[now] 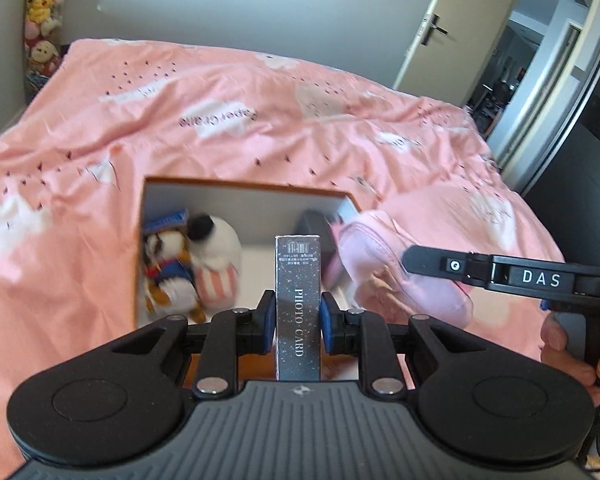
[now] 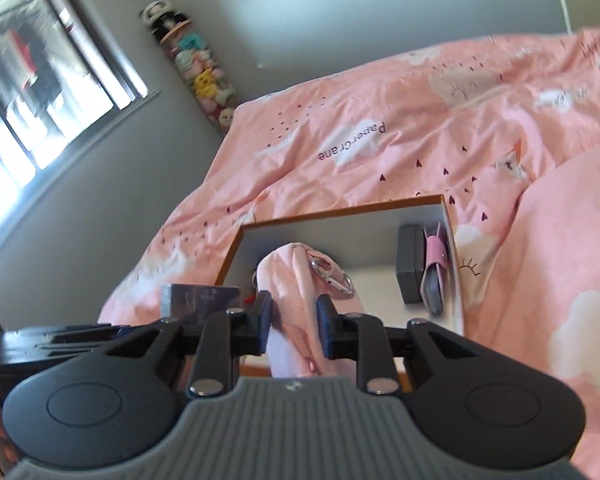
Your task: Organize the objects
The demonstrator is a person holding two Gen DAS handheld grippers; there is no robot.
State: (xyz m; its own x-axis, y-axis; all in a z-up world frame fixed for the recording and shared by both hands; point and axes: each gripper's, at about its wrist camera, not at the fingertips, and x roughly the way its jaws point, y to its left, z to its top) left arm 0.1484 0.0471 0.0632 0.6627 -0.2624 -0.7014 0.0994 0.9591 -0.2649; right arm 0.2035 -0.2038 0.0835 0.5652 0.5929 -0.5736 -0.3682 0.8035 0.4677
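At the bottom centre of the left wrist view, the left hand-held gripper [image 1: 296,322] pinches a narrow silver box printed "PHOTO CARD" [image 1: 298,308] between its blue pads [image 1: 267,320], jaws drawn close on its sides; the box stands upright above the open storage box [image 1: 236,186] on the pink bed cover [image 1: 220,120]. Bottom centre of the right wrist view, the right hand-held gripper [image 2: 294,326] is clamped on a soft pink pouch [image 2: 290,292] with a metal clasp, held over the same storage box [image 2: 340,210].

Only the left view shows the stuffed toys [image 1: 188,268] in the box's left part, the open door at upper right and a hand [image 1: 568,354] on the right gripper's handle. Only the right view shows the grey case [image 2: 410,264] against the box's right wall and the window [image 2: 40,80] at upper left.
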